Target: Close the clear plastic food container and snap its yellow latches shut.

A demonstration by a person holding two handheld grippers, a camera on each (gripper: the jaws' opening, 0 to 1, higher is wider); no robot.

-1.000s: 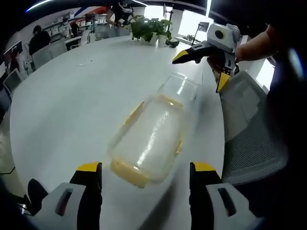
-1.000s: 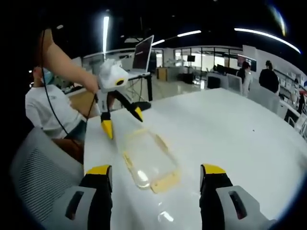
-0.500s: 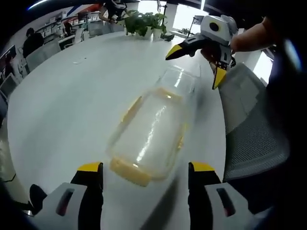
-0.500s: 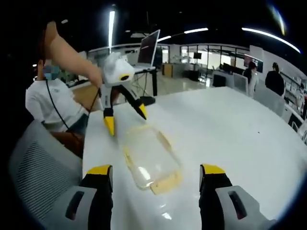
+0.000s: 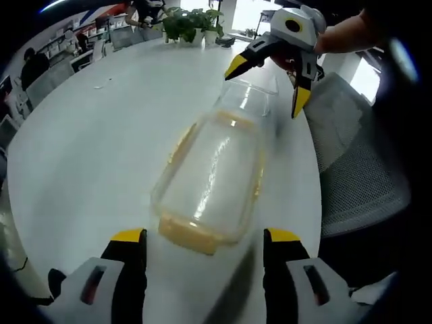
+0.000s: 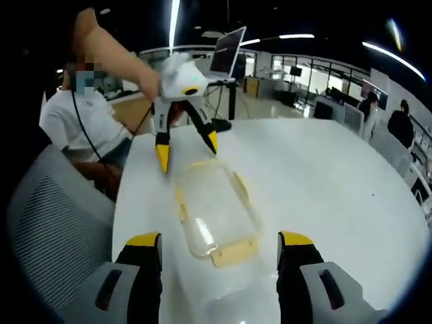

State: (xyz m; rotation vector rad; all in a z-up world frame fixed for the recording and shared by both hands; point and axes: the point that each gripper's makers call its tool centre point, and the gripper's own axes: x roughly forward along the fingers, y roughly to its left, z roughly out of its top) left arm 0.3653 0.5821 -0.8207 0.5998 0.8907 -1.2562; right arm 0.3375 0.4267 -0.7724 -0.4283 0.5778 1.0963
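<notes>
The clear plastic container [image 5: 209, 179] lies lengthwise on the white table [image 5: 81, 142], with yellow latches along its sides and a yellow latch [image 5: 192, 236] on its near end. My left gripper [image 5: 206, 237] is open, its jaws standing either side of that near end. At the far end my right gripper [image 5: 266, 88] hangs open just above the container's clear edge. In the right gripper view the container [image 6: 212, 206] lies ahead of the open right gripper [image 6: 218, 239], a yellow latch [image 6: 233, 253] between its jaws. The left gripper [image 6: 187, 151] straddles the far end, open.
A grey mesh chair [image 5: 358, 169] stands at the table edge close to the container, and appears as the chair [image 6: 54, 223] on the left. A plant [image 5: 189, 23] sits far across the table. A seated person [image 6: 74, 121] and a laptop [image 6: 226, 50] are behind.
Both grippers have closed in on the container from opposite ends and dropped lower over it. Both stay open. The container has not visibly shifted on the table.
</notes>
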